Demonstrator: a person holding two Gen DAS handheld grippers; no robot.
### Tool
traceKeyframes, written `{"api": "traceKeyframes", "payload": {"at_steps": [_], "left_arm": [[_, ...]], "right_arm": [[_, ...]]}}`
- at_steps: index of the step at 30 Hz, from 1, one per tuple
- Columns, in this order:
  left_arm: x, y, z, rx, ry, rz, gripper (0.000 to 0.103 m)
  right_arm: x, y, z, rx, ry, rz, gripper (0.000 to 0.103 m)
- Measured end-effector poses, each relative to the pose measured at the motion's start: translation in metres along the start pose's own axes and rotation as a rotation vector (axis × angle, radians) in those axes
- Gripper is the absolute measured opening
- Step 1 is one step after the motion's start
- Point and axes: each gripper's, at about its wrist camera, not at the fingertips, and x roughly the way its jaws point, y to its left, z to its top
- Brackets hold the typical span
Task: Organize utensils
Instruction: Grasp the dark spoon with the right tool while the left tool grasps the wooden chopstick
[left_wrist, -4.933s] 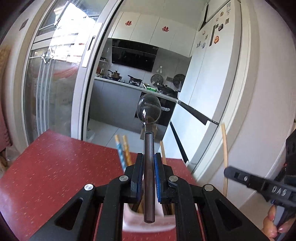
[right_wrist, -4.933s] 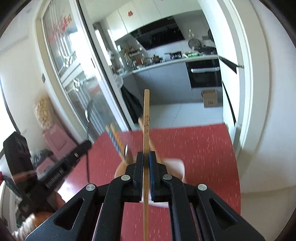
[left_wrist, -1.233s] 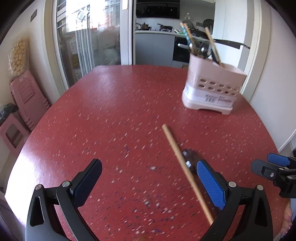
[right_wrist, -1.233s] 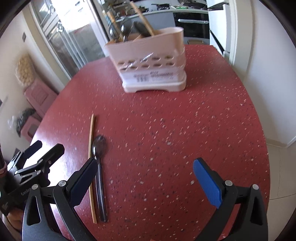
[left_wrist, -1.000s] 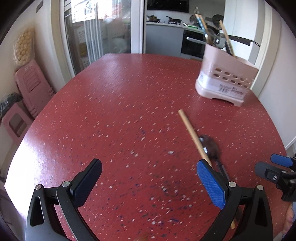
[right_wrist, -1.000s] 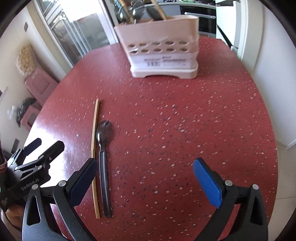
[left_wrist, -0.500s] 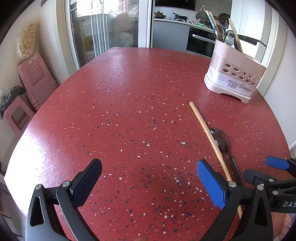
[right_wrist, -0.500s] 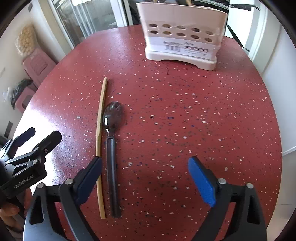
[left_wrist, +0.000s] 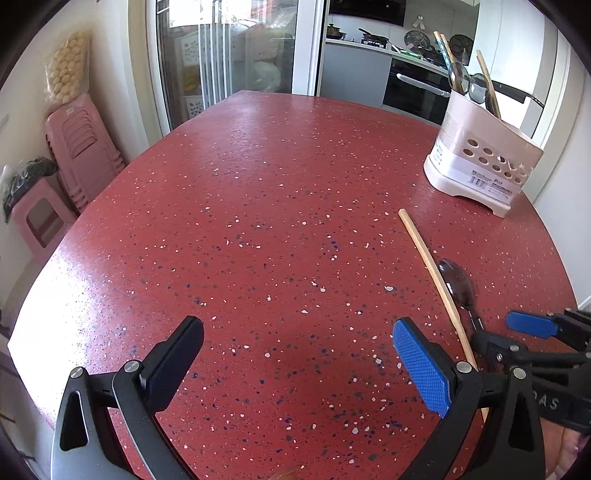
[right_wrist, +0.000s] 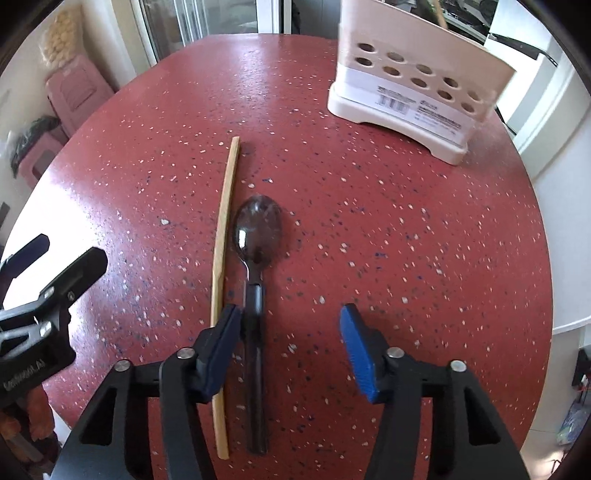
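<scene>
A dark spoon (right_wrist: 258, 236) and a wooden chopstick (right_wrist: 225, 221) lie side by side on the red speckled table (right_wrist: 406, 240). My right gripper (right_wrist: 290, 314) hangs low over the spoon's handle, jaws closing. The handle runs between the fingers, close to the left one, and the pads do not press on it; the chopstick lies just outside that finger. The pink utensil holder (right_wrist: 417, 85) stands at the back right, with spoons and chopsticks in it (left_wrist: 469, 85). My left gripper (left_wrist: 295, 332) is open over bare table, left of the chopstick (left_wrist: 428, 258) and spoon (left_wrist: 456, 284).
The right gripper (left_wrist: 498, 328) shows at the left wrist view's right edge, the left gripper (right_wrist: 62, 254) at the right wrist view's left edge. Stacked pink stools (left_wrist: 74, 147) stand beyond the table's left edge. A white wall runs close along the right side.
My right gripper has come down and forward over the spoon, and its jaws have narrowed around the handle. The left gripper has stayed open and nearly still.
</scene>
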Motion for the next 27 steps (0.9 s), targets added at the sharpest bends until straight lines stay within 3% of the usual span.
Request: {"api": "traceKeyframes", "payload": {"at_steps": [11,15,16,21,27], "left_arm": [[-0.004,0.004,0.009,0.008,-0.017,0.009,0.103],[-0.003,0.004,0.011,0.005,-0.012,0.011,0.103],[-0.002,0.004,0.011,0.008,-0.009,0.01,0.103],[0.0,-0.003,0.011,0.03,0.011,-0.001,0.103],[0.009,-0.031,0.018,0.07,0.08,-0.105,0.103]], "right_arm": [[0.014,0.012,0.037,-0.022,0.126,0.022,0.048],[0.016,0.013,0.045,-0.035,0.136,0.032,0.026],[0.015,0.014,0.045,-0.037,0.136,0.038,0.013],[0.015,0.014,0.044,-0.027,0.117,0.055,0.012],[0.004,-0.013,0.034,0.036,0.067,0.131,0.012]]}}
